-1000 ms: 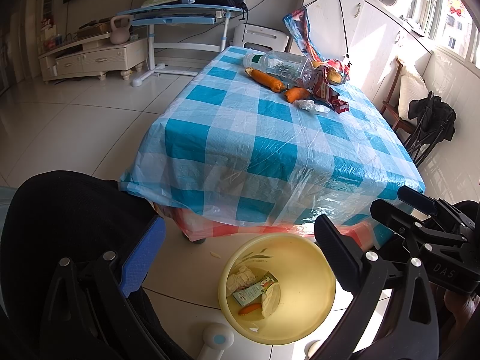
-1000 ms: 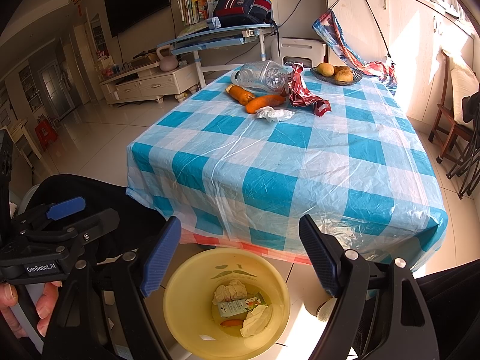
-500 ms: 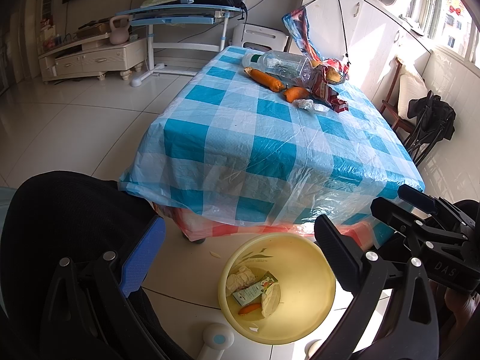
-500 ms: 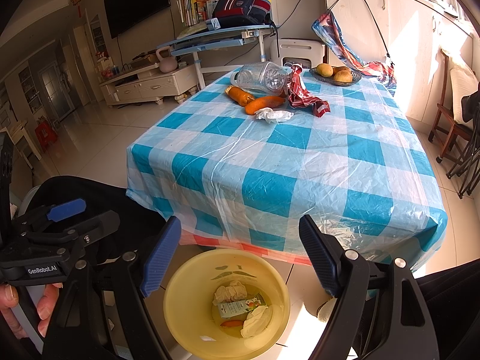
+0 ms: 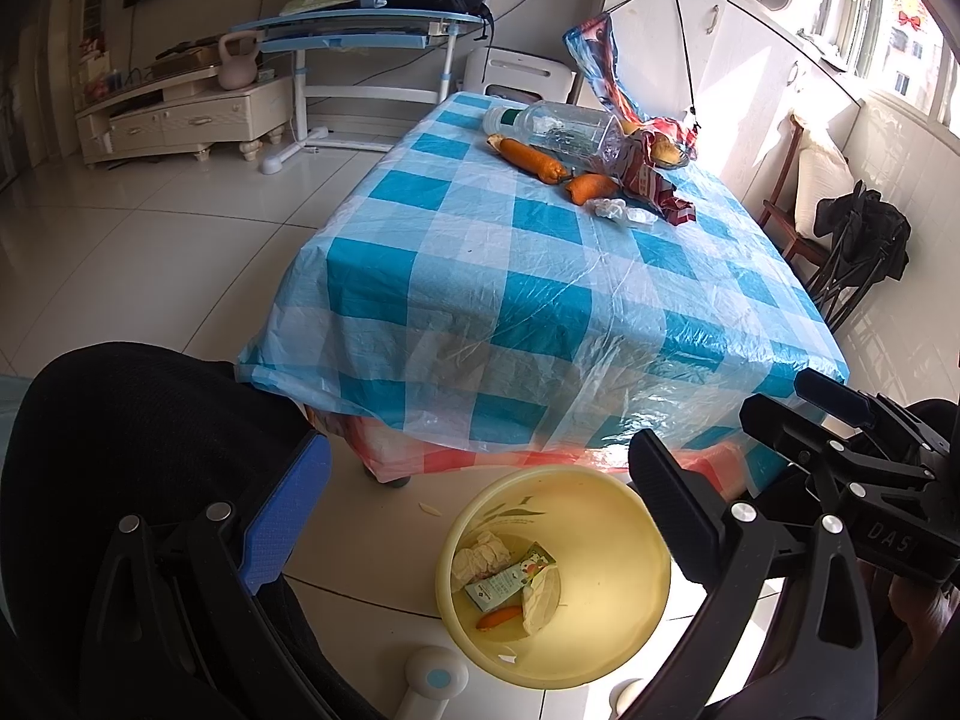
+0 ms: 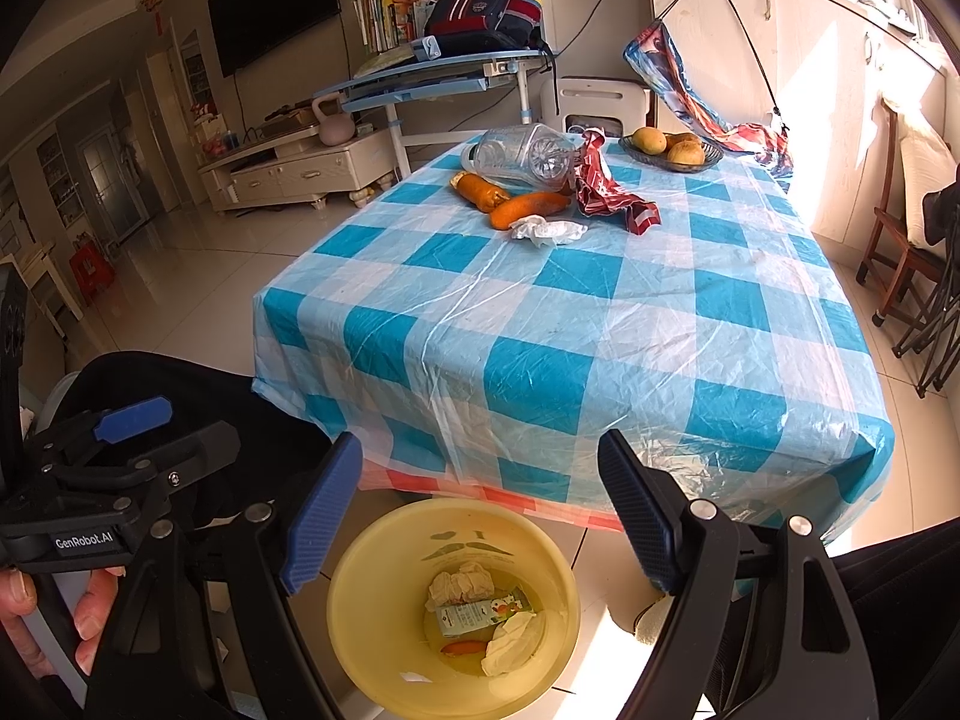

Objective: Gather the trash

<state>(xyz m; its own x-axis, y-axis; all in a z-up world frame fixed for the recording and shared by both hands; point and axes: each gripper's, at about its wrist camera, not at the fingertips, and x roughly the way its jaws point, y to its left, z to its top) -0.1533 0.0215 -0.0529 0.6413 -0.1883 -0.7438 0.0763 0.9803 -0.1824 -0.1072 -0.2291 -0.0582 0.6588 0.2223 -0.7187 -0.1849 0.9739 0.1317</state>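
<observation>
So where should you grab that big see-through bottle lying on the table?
Probably by the neck, just behind the cap. The clear bottle lies on its side at the far end of the checked table, and its body looks wide for the right tool. The neck is the narrow part, so come down from above there, fingers either side, clear of the carrots lying in front.

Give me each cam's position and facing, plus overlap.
Left wrist: on the left tool, angled down past open fingers at the checked table and yellow bin; right tool at its right edge.
Right wrist: on the right tool, same downward angle; left tool and a hand at its left edge.
Shared: table, bin, plastic bottle, carrots.
</observation>
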